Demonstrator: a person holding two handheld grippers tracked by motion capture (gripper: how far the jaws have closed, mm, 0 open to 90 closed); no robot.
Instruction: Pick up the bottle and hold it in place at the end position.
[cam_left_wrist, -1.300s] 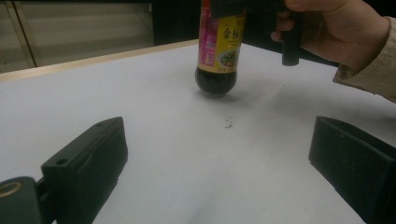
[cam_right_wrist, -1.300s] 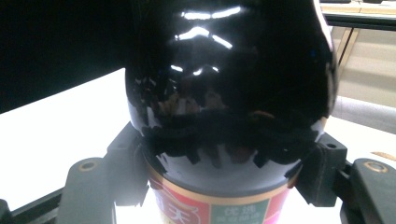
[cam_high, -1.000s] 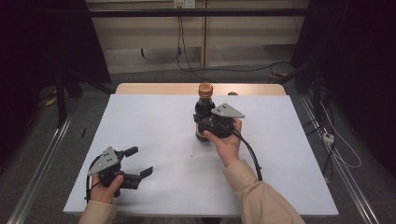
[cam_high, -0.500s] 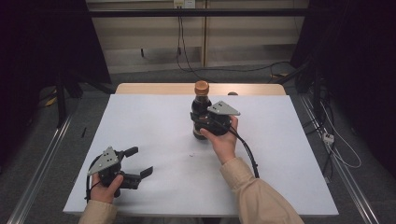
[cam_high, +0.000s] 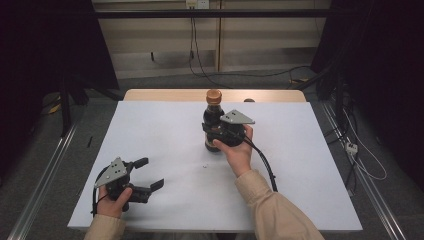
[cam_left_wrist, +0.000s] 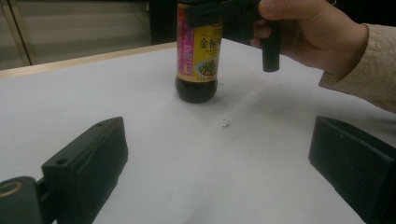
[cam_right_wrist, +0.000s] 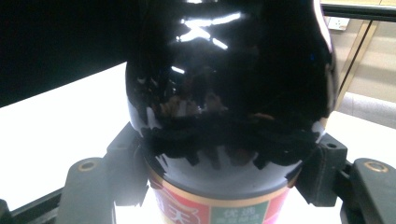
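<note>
Firmly clamped, the right gripper (cam_high: 220, 136) has its two black jaws on either side of the dark sauce bottle (cam_high: 214, 120), pressing just above the label. That bottle stands upright on the white table (cam_high: 300, 165), toward its far middle, its base seemingly on the surface, though the hand hides part of it. Well apart, at the near left, the left gripper (cam_high: 147, 174) rests with jaws spread wide, nothing between them.
</note>
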